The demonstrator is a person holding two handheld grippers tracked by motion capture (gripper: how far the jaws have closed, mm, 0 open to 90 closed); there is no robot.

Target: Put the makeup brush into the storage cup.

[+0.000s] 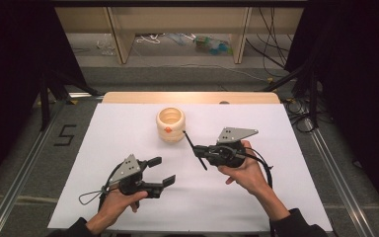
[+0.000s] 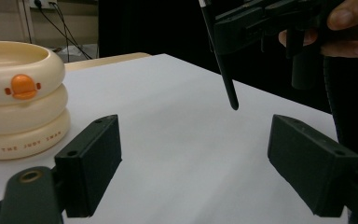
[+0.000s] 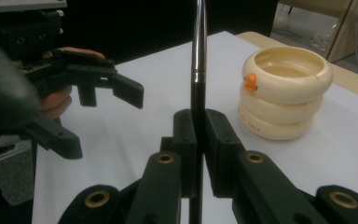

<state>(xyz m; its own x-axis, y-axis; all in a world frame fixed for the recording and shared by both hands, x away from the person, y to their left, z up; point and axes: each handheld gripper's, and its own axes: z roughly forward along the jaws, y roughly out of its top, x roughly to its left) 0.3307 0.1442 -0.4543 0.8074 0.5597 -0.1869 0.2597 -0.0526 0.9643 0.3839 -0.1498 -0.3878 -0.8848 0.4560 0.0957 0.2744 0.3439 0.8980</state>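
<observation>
**Pen clamped, cup waiting**

The right claw (image 3: 196,135) is clenching a slim black pen (image 3: 198,70) between its jaws, gripping it partway along so that both ends are sticking out past the pads. The left claw (image 1: 162,170) is hanging released, jaws spread wide and holding nothing, on the near side of the cream ringed cup (image 1: 170,124) and well apart from it.

Taking the cup as the landmark: the pen is hovering just off its near right side, above the white desk (image 1: 128,123), not touching the cup. In the high view the pen's long axis is running diagonally, one end pointing up toward the cup's rim, the other slanting down and away toward the person. In the left gripper view that lower tip is hanging clear of the desk.

Judging by this, the pickup is looking done and the delivery is remaining: the pen is not yet over the cup's mouth, so it probably needs tipping more upright and carrying over the opening before release.
</observation>
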